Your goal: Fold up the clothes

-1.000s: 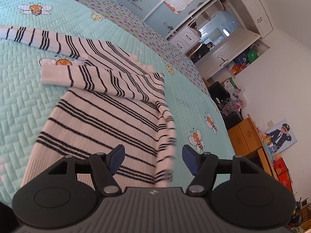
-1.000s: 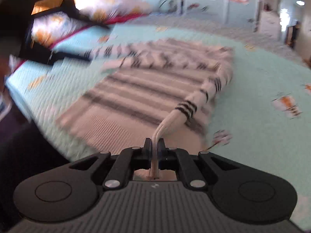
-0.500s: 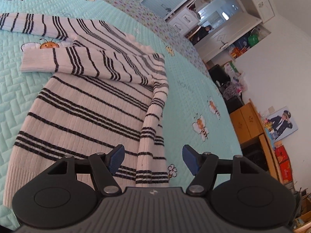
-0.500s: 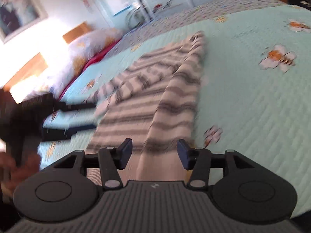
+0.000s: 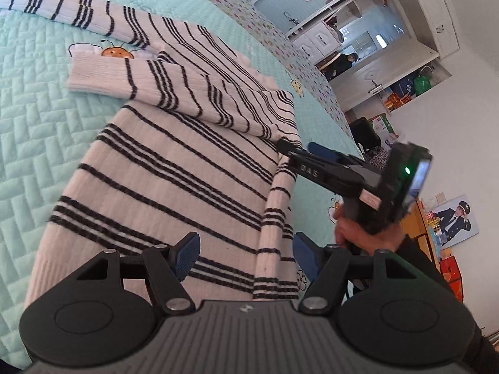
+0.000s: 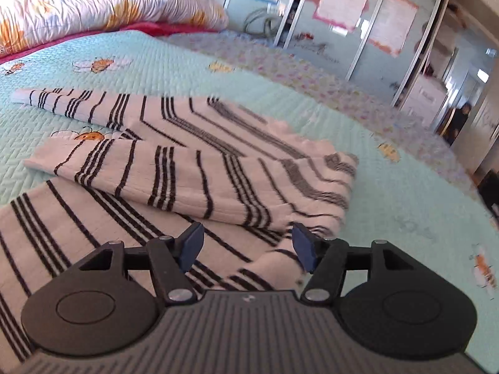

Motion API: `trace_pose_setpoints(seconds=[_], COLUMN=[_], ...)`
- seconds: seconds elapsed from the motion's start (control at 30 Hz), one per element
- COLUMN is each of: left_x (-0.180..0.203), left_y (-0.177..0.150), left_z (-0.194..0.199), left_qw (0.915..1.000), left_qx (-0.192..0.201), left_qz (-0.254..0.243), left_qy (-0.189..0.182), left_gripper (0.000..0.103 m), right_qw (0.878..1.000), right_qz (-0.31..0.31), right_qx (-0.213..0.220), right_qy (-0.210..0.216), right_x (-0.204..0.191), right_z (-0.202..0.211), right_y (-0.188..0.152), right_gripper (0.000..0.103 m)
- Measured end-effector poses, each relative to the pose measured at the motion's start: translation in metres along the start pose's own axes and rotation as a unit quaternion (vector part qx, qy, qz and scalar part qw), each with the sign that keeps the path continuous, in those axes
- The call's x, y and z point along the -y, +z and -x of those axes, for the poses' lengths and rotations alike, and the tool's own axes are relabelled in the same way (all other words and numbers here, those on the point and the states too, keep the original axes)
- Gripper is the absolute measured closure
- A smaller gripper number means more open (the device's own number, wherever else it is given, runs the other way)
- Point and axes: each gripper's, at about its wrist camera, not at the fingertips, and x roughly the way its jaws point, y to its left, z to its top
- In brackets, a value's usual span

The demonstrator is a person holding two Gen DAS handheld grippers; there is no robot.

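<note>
Sweater [image 5: 174, 168], white with black stripes, lies flat on the bed [image 5: 37, 143] over a mint quilted cover printed with bees. One sleeve [image 5: 174, 93] is folded across the chest, its cuff pointing away from the near edge of the body. The other sleeve [image 5: 276, 233] lies folded along the sweater's side edge, running down toward the hem. A third strip of striped knit stretches out across the cover beyond the shoulder.

Left tool [image 5: 246, 252]: fingers spread, nothing between them, hovering over the hem and the cuff of the side sleeve.

Right tool [image 6: 248, 243]: fingers spread, empty, positioned low over the shoulder area where the two sleeve folds meet. In the left wrist view the right tool [image 5: 299, 151] reaches in from the side with its tip at the sweater's shoulder, a hand [image 5: 365, 237] gripping its handle.

Pillow [image 6: 103, 3] with orange print at the head of the bed.
</note>
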Motion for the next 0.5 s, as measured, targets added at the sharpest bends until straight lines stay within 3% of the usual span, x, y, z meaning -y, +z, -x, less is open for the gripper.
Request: trace_pose_setpoints(seconds=[0.07, 0.1, 0.2, 0.27, 0.37, 0.43, 0.5], left_x=[-0.008, -0.012, -0.021, -0.027, -0.036, -0.041, -0.046], left_y=[0.005, 0.007, 0.009, 0.009, 0.007, 0.007, 0.007], left_z=[0.001, 0.002, 0.006, 0.009, 0.012, 0.015, 0.017], left_qw=[0.9999, 0.9998, 0.9996, 0.9994, 0.9987, 0.9982, 0.9978], left_qx=[0.003, 0.004, 0.005, 0.005, 0.007, 0.008, 0.008], left_qz=[0.01, 0.015, 0.025, 0.032, 0.049, 0.058, 0.064], left_qy=[-0.005, -0.008, -0.01, -0.009, -0.013, -0.015, -0.013], left_gripper=[0.035, 0.035, 0.035, 0.035, 0.035, 0.035, 0.035], right_qw=[0.992, 0.977, 0.909, 0.875, 0.833, 0.812, 0.792], right_qz=[-0.104, -0.177, -0.364, -0.435, -0.502, -0.533, -0.562], right_qx=[-0.014, -0.02, -0.041, -0.056, -0.063, -0.053, -0.044], right_qy=[0.07, 0.114, 0.197, 0.205, 0.224, 0.23, 0.233], right_x=[0.009, 0.016, 0.029, 0.029, 0.019, 0.012, 0.004], right_z=[-0.006, -0.01, -0.032, -0.052, -0.077, -0.086, -0.094], right_y=[0.004, 0.003, -0.01, -0.017, -0.026, -0.029, -0.031], right_gripper=[0.04, 0.04, 0.039, 0.039, 0.039, 0.04, 0.052])
